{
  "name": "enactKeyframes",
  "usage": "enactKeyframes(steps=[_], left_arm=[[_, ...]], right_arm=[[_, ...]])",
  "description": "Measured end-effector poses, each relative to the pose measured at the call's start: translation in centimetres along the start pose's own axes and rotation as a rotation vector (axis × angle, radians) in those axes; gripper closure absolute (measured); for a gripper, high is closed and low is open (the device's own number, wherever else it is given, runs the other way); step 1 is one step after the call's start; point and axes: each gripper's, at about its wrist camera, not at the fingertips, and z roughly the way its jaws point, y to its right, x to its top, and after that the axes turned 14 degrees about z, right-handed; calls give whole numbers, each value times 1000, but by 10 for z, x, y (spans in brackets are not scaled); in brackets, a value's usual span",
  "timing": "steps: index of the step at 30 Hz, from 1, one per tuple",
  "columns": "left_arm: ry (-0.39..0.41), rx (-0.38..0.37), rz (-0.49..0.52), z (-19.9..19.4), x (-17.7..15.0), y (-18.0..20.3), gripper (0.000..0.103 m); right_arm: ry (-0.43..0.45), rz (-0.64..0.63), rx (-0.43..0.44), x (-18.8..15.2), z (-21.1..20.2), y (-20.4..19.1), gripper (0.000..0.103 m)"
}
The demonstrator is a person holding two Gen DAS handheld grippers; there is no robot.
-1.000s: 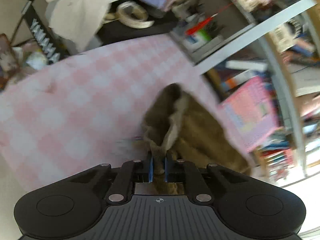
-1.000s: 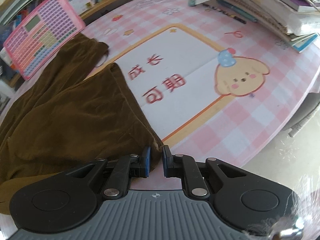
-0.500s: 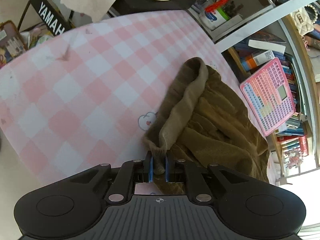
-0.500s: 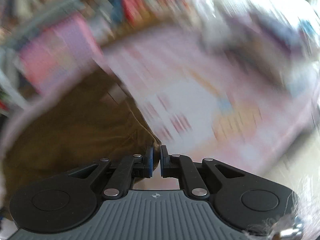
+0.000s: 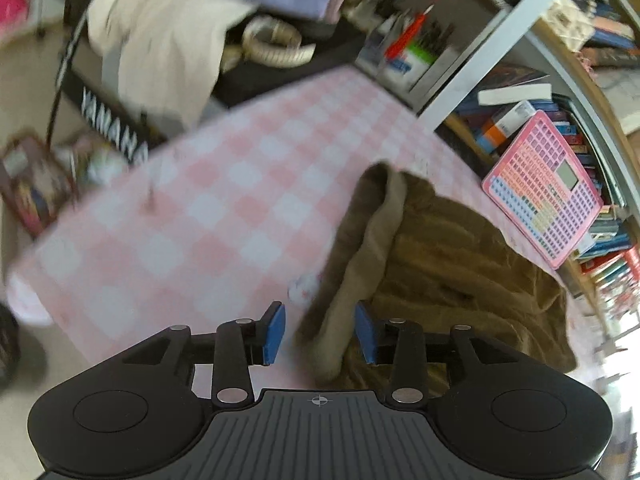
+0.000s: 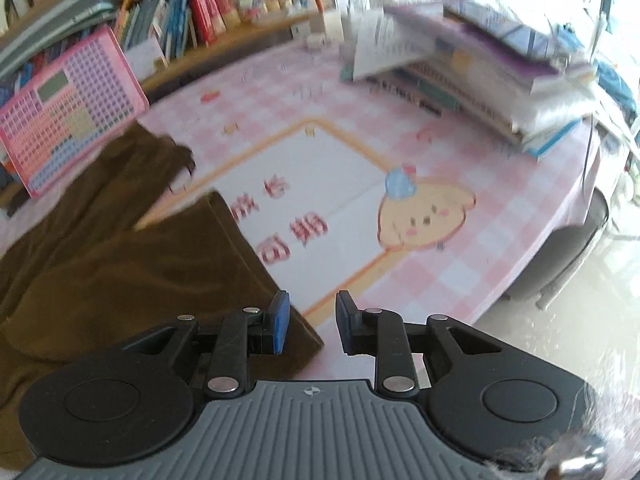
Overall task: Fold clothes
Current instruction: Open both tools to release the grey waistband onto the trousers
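Pink-and-white checked cloth covers the surface (image 6: 460, 272), which is hemmed in by bookshelves (image 6: 208, 12) along its far edge and a leaning stack of books and papers (image 6: 500, 68) at its far right corner. A pink keyboard toy (image 6: 64, 112) stands against the shelves at the far edge.

Brown trousers (image 6: 112, 256), in what looks like soft corduroy or velvet, lie spread over the left part of the surface in the right wrist view, one hem corner reaching to the near edge beside a printed cartoon panel (image 6: 424, 216). In the left wrist view the same garment is bunched, with a paler ribbed band (image 5: 360, 260), probably the waistband turned out, running toward the camera.

The left gripper (image 5: 320, 334) has its jaws spread wide, and the ribbed band passes between them without being pinched. The right gripper (image 6: 309, 322) is likewise wide open and holds nothing; its left finger (image 6: 279, 322) sits over the trouser hem corner.

The cloth appears light, limp and thick enough to hold a crease loosely. It will sag and drag instead of sliding as one piece, so it needs two holds well apart. The ribbed band and the hem corner look like the firmest places to pinch, since doubled edges give the pads more to bite on than a single layer.
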Motion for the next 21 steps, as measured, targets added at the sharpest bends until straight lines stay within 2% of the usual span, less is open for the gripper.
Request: enactKeyframes(steps=[3, 8, 12, 17, 21], left_arm=[[25, -36, 66, 1, -1, 20, 64], [31, -111, 169, 10, -12, 57, 63], [11, -148, 220, 17, -21, 77, 54], [18, -118, 213, 21, -25, 92, 53], [20, -69, 196, 26, -31, 120, 53]], right_arm=[[25, -20, 26, 1, -9, -11, 74], [19, -87, 69, -1, -13, -33, 71], [15, -115, 98, 5, -12, -42, 69], [2, -153, 138, 29, 5, -45, 69], [-10, -208, 204, 66, 33, -50, 67]])
